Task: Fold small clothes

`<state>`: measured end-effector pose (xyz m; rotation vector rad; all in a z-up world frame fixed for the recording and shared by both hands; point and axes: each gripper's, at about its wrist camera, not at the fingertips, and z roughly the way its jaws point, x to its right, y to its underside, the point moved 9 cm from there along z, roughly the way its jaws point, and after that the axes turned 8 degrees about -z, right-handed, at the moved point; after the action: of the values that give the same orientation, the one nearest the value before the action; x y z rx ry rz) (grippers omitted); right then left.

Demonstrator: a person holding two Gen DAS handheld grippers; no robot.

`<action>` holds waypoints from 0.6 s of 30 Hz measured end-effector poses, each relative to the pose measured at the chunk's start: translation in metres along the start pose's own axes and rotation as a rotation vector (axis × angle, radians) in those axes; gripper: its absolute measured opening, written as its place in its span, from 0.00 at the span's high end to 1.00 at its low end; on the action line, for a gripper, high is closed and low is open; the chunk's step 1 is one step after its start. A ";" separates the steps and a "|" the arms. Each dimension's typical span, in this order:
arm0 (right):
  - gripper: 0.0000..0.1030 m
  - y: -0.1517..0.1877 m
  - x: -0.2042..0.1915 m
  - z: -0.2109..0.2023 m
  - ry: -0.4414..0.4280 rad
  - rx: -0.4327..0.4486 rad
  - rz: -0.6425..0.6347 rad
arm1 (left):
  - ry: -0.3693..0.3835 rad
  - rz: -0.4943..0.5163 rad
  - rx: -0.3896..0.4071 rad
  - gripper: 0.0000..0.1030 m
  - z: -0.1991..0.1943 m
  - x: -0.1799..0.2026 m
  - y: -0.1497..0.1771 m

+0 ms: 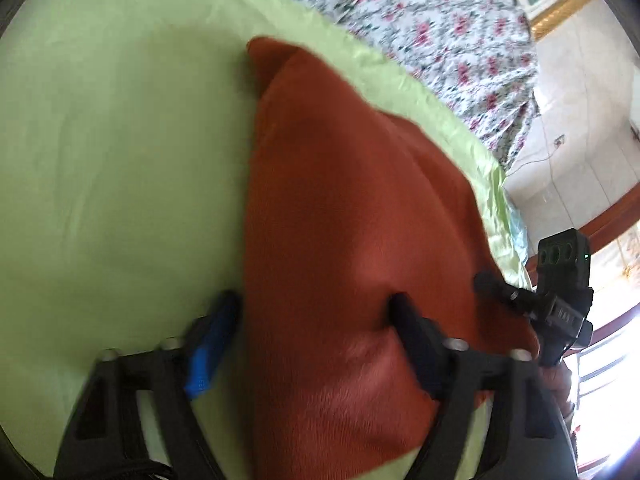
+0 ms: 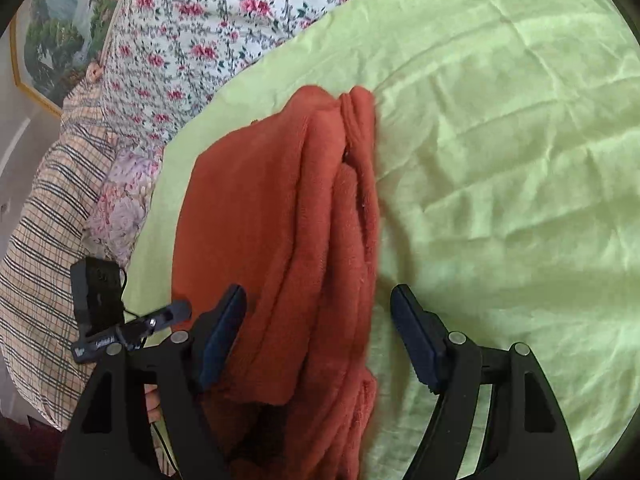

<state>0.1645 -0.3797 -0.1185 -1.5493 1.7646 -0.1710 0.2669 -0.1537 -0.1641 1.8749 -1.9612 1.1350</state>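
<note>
A rust-orange fleece garment lies folded on a light green sheet. My left gripper is open, its fingers spread over the garment's near end; the right finger presses into the cloth. In the right wrist view the garment shows several stacked folds along its right edge. My right gripper is open, its jaws wide on either side of the garment's near end. The other gripper shows at the edge of each view.
The green sheet spreads wide to the right. A floral quilt lies behind it, with a plaid cloth and a flowered pillow at the left. A framed picture hangs on the wall. Floor tiles show beyond the bed.
</note>
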 end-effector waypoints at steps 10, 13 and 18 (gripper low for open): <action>0.75 0.002 -0.061 0.006 -0.011 0.024 -0.092 | 0.048 0.017 0.061 0.75 -0.062 -0.003 0.005; 0.76 0.011 -0.094 0.011 -0.073 0.038 -0.112 | 0.048 0.013 0.108 0.75 -0.109 -0.017 0.014; 0.76 0.035 -0.160 0.035 -0.204 0.036 -0.154 | -0.012 0.008 0.174 0.75 -0.181 -0.060 0.041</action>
<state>0.1531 -0.2149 -0.0904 -1.6165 1.4781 -0.1147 0.1752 0.0034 -0.0928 1.9624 -1.9333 1.3385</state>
